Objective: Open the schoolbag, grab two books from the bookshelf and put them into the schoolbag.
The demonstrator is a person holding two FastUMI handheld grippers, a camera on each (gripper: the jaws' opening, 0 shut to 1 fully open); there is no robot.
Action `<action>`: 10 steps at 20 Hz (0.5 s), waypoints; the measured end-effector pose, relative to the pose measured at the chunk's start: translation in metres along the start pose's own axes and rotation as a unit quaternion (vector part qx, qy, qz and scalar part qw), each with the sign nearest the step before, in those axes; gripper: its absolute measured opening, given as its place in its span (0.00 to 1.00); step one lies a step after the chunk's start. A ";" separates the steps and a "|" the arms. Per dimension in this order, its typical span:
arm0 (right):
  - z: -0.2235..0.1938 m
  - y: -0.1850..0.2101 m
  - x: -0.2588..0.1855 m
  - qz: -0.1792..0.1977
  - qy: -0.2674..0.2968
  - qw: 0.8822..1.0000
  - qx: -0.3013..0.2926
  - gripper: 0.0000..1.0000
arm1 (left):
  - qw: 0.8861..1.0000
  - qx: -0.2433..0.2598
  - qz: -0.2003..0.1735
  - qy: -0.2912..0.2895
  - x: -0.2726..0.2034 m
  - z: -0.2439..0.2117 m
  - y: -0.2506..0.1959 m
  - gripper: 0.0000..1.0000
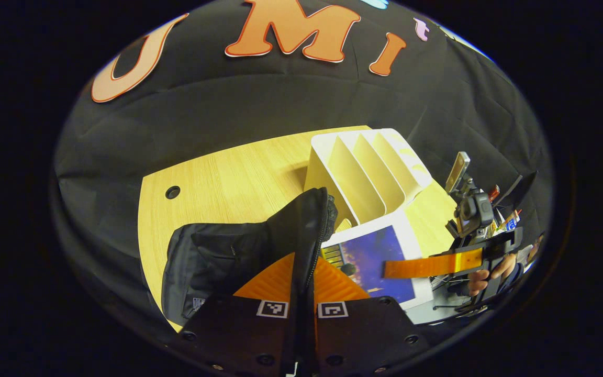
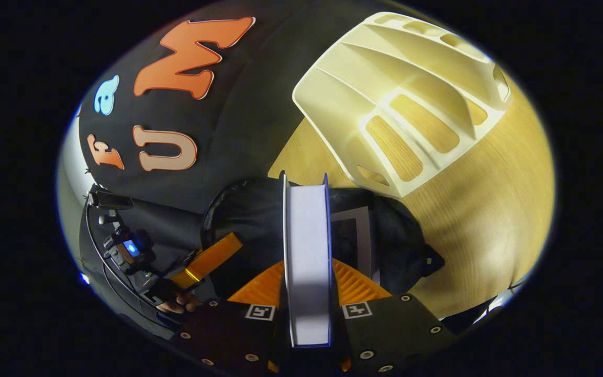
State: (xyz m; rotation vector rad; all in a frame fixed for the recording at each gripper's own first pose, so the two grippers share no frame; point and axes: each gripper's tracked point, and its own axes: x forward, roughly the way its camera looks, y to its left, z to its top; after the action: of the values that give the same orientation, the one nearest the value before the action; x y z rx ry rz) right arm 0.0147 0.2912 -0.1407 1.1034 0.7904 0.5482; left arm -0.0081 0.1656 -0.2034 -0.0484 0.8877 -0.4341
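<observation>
The black schoolbag (image 1: 218,256) lies on the wooden table (image 1: 228,173). My left gripper (image 1: 304,259) is shut on the bag's zipped edge and holds it raised. The bag's mouth (image 2: 395,246) gapes, and a white-bordered flat thing (image 2: 356,235), seemingly a book, shows inside. My right gripper (image 2: 308,262) is shut on a blue-covered book (image 2: 306,246), page edge toward the camera, right above that opening. In the left gripper view the same book (image 1: 380,251) shows its purple-blue cover, with the right gripper (image 1: 390,268) clamped across it. The white bookshelf (image 1: 369,167) stands behind the bag.
The shelf (image 2: 401,99) has slanted dividers and open slots and sits close to the bag. A round cable hole (image 1: 172,192) pierces the table at the left. A hand (image 1: 495,272) holds the right gripper at the table's right end; the left gripper (image 2: 231,242) reaches in from the left.
</observation>
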 end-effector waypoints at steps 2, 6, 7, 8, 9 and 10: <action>-0.007 -0.001 0.013 0.007 0.000 1.000 0.003 0.32 | 1.000 0.003 0.000 -0.003 -0.001 0.001 -0.001 0.07; -0.011 0.002 0.036 0.021 -0.009 1.000 0.015 0.32 | 1.000 0.003 -0.006 -0.008 -0.004 -0.003 -0.005 0.07; -0.012 0.003 0.042 0.025 -0.012 0.999 0.022 0.32 | 1.000 0.003 -0.007 -0.010 -0.004 -0.004 -0.005 0.07; -0.015 0.004 0.049 0.029 -0.012 0.999 0.026 0.32 | 1.000 0.003 -0.011 -0.010 -0.004 -0.005 -0.007 0.07; -0.018 0.005 0.056 0.033 -0.012 0.999 0.033 0.32 | 1.000 0.001 -0.013 -0.011 -0.005 -0.006 -0.009 0.07; -0.020 0.007 0.062 0.036 -0.012 0.999 0.035 0.32 | 1.000 0.001 -0.017 -0.012 -0.005 -0.006 -0.011 0.07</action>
State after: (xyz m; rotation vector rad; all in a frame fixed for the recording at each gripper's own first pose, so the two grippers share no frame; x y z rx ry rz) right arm 0.0368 0.3510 -0.1566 1.2046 0.7562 0.5712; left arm -0.0197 0.1583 -0.2009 -0.0658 0.8641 -0.4651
